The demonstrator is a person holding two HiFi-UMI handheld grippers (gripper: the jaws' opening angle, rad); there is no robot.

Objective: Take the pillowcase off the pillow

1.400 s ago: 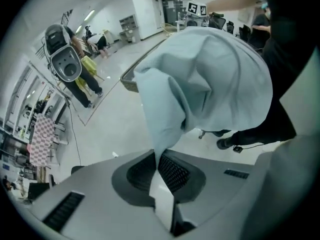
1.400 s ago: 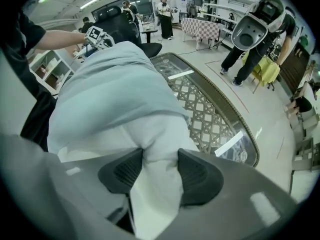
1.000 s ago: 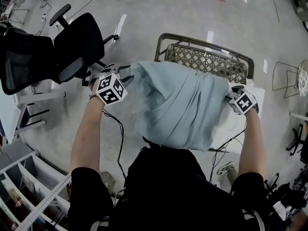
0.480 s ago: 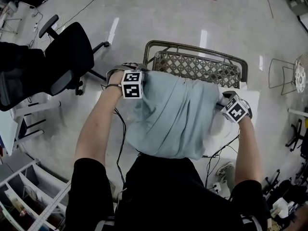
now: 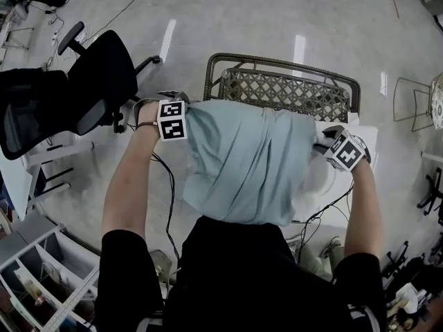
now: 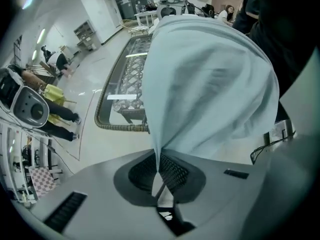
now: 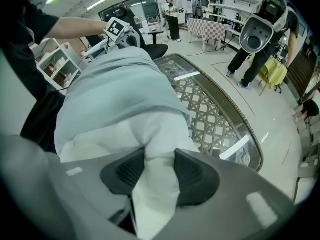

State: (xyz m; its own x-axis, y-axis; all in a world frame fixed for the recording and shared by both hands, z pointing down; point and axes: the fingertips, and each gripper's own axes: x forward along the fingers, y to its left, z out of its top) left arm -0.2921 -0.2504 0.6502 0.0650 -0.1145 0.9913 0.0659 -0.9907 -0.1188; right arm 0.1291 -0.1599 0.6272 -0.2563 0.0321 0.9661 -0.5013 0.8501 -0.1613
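The light-blue pillowcase point(image 5: 242, 161) hangs before the person, with the white pillow point(image 5: 318, 182) bulging out at 4 o'clock. The left gripper point(image 6: 159, 170), at the cloth's 9 o'clock a second ago, has just closed on a pillowcase fold at 10 o'clock. The right gripper point(image 7: 159, 169) has tightened on the pillow's corner. A wicker-framed glass worktop point(image 5: 291, 92) lies at 12 o'clock, and a black office chair point(image 5: 104, 75) at 10 stands on glossy floor point(image 5: 208, 19).

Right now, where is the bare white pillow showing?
In the head view the white pillow pokes out of the blue pillowcase on the right, pinched in the right gripper, near the wicker table.
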